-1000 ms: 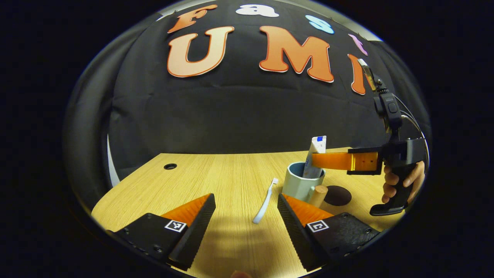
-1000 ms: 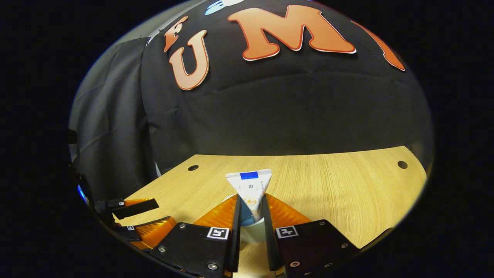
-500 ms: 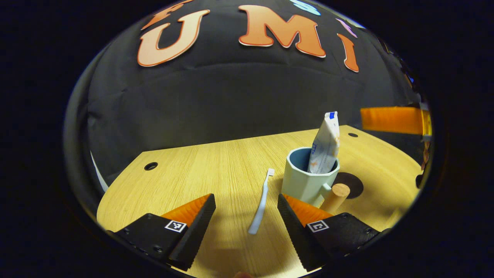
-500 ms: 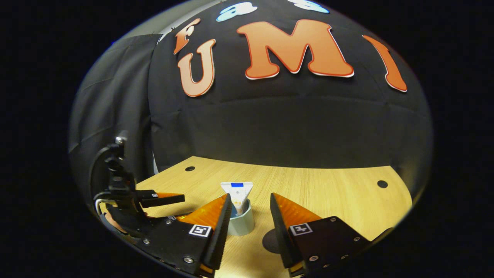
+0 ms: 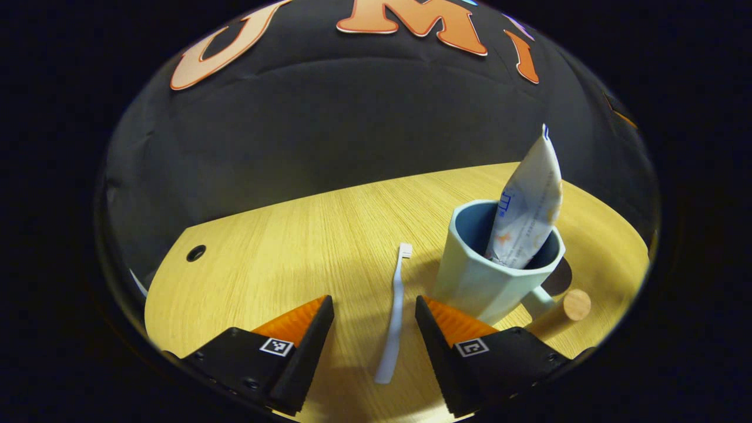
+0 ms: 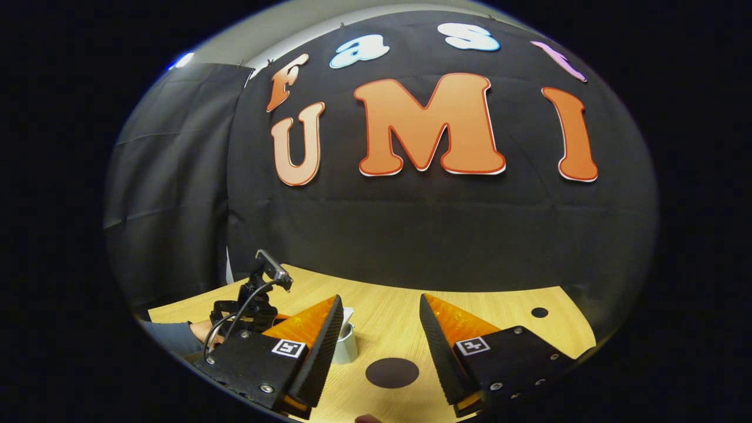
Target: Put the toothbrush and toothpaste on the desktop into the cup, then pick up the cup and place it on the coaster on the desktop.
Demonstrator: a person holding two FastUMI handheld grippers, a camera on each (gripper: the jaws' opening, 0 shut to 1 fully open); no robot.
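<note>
Toothbrush [image 5: 394,311] lies ungripped between the left gripper's [image 5: 374,314] wide-spread fingers; the cup [image 5: 492,276] half-hides the coaster [image 5: 563,276].

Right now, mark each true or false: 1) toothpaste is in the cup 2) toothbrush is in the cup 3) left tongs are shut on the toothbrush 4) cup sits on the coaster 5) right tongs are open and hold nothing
1) True: the toothpaste tube stands tilted in the cup.
2) False: the toothbrush lies flat on the desktop beside the cup.
3) False: the left tongs are open, fingers either side of the toothbrush handle.
4) False: the dark coaster is bare, the cup beside it.
5) True: the right tongs are open.
</note>
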